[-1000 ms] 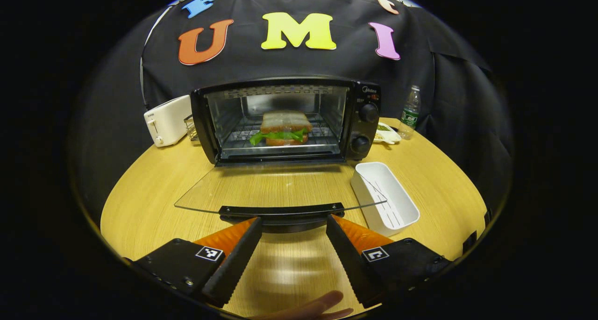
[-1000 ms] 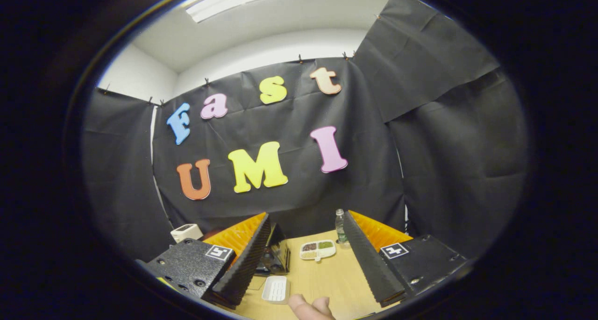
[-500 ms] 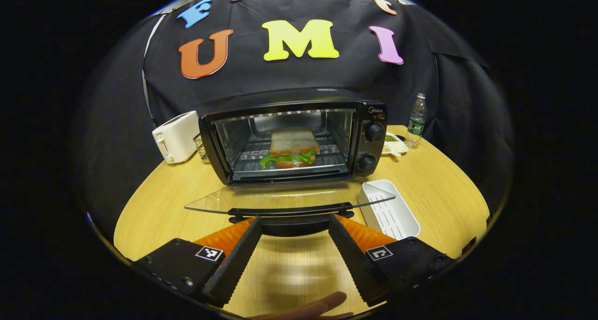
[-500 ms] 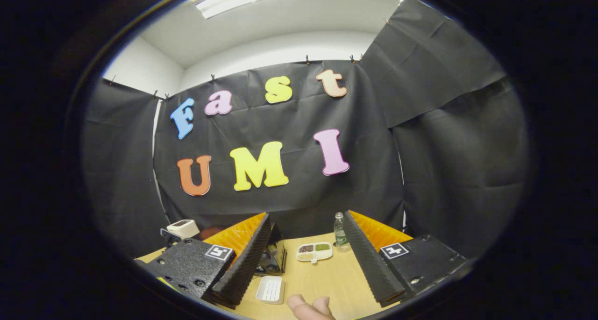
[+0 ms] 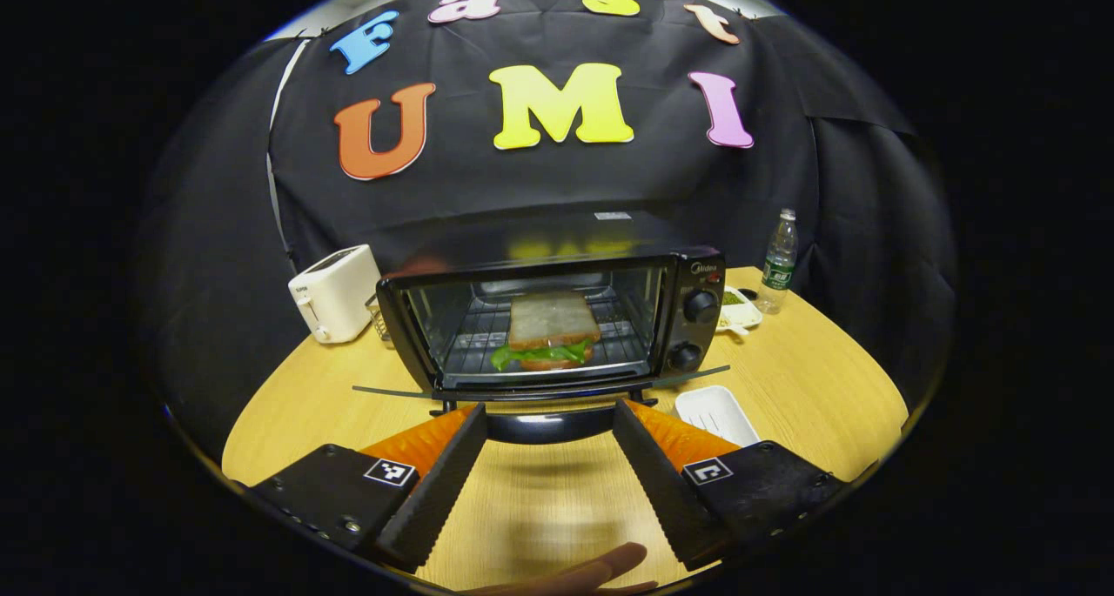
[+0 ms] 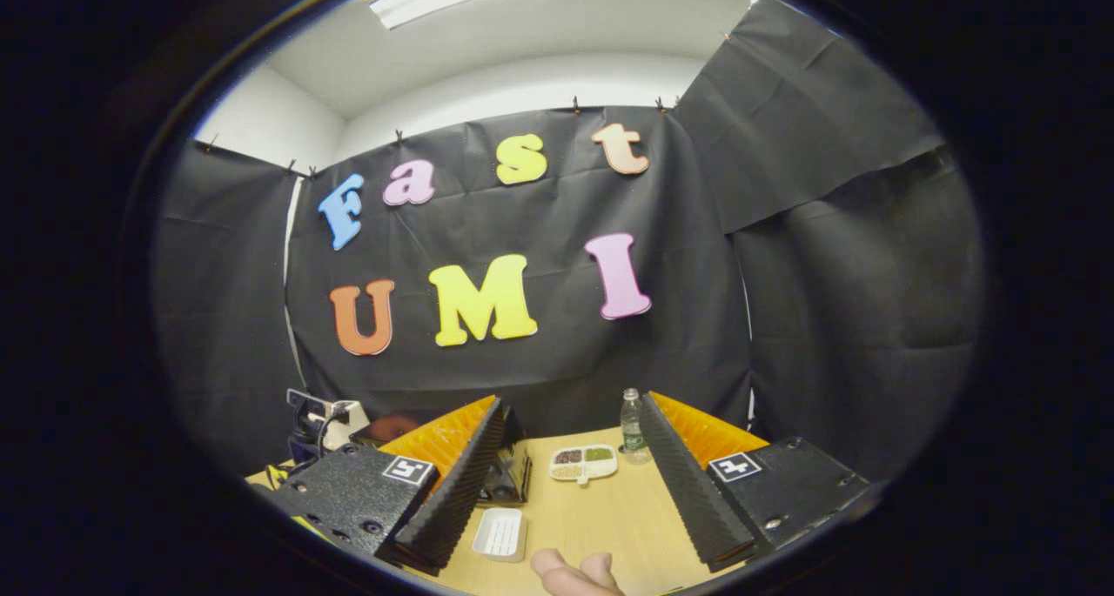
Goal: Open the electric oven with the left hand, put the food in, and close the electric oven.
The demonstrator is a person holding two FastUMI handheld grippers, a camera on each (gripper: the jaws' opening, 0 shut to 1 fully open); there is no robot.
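Down low at the front of the wooden table [image 5: 296, 396] with the left gripper [image 5: 548, 407], in the left gripper view. Spread wide, clamped on nothing. Flanks the dark handle [image 5: 544, 424] of the oven door [image 5: 392, 393], one fingertip off each end; can't say whether either fingertip touches it. Seen almost edge-on here, that glass door, lying close to level and sticking out toward the camera from the foot of the electric oven [image 5: 696, 270]. So: open, not shut yet.

And inside, the food. A sandwich [image 5: 550, 328] with green lettuce poking out of the side, resting on the wire rack [image 5: 474, 335] about mid-cavity. Already in.

Around the oven: a white toaster [image 5: 335, 291] just to its left, a white tray [image 5: 714, 411] on the table near its front right corner, a small sectioned dish [image 5: 740, 311] behind the knob side, and a water bottle [image 5: 779, 261] standing upright farther back. At the bottom edge, a fingertip [image 5: 600, 570] of the person's hand.

Over to the right gripper view. Held up high, the right gripper [image 6: 572, 400], tilted toward the booth wall and ceiling. Parted as well, gripping nothing. Between its fingers, well below and beyond: a corner of the oven [image 6: 509, 478], the white tray [image 6: 500, 533], the sectioned dish [image 6: 583, 461] and the bottle [image 6: 633, 424]. Two fingers of a hand [image 6: 579, 572] at the very bottom.
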